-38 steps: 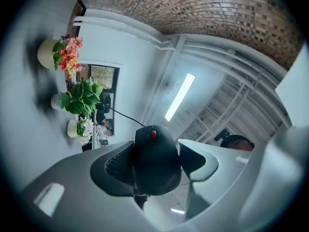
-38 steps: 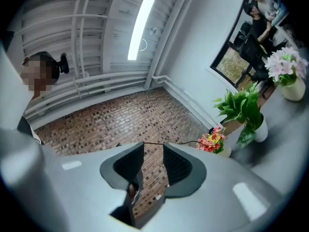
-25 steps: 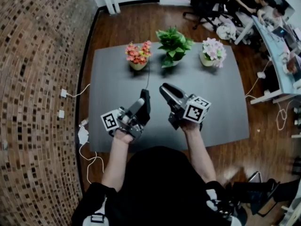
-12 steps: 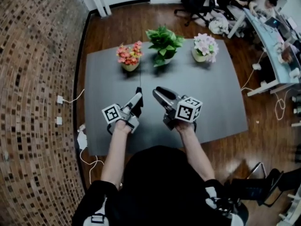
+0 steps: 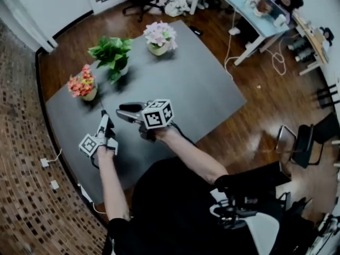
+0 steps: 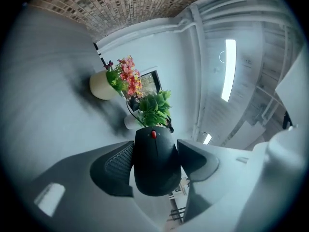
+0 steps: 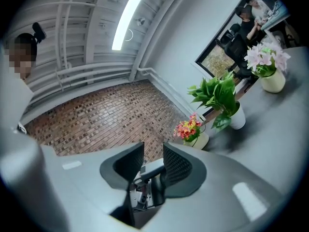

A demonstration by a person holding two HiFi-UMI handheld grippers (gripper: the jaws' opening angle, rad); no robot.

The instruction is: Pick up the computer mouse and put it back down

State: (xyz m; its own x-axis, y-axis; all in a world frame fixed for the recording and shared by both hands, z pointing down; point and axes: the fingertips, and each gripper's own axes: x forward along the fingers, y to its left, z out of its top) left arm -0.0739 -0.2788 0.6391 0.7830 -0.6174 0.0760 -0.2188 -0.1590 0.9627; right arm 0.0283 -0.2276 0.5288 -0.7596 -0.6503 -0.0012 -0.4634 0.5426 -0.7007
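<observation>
A black computer mouse (image 6: 154, 163) with a red scroll wheel sits between the jaws of my left gripper (image 6: 154, 146), which is shut on its sides. In the head view that gripper (image 5: 104, 120) is low over the near left part of the grey table (image 5: 186, 84), and the mouse (image 5: 108, 129) shows only as a dark shape; whether it touches the table I cannot tell. Its cable runs off toward the pots. My right gripper (image 5: 123, 110) hovers just to the right. Its jaws (image 7: 153, 151) stand a narrow gap apart with nothing between them.
Three pots stand along the table's far side: red-pink flowers (image 5: 82, 86), a green plant (image 5: 111, 52), pale pink flowers (image 5: 159, 36). A brick wall (image 5: 21, 158) runs along the left. A chair (image 5: 303, 142) and an office desk (image 5: 249, 4) are at the right.
The left gripper has sunk toward the table with the mouse still in it. The right gripper has come down a little. The head view has swung, so the table now lies slanted.
</observation>
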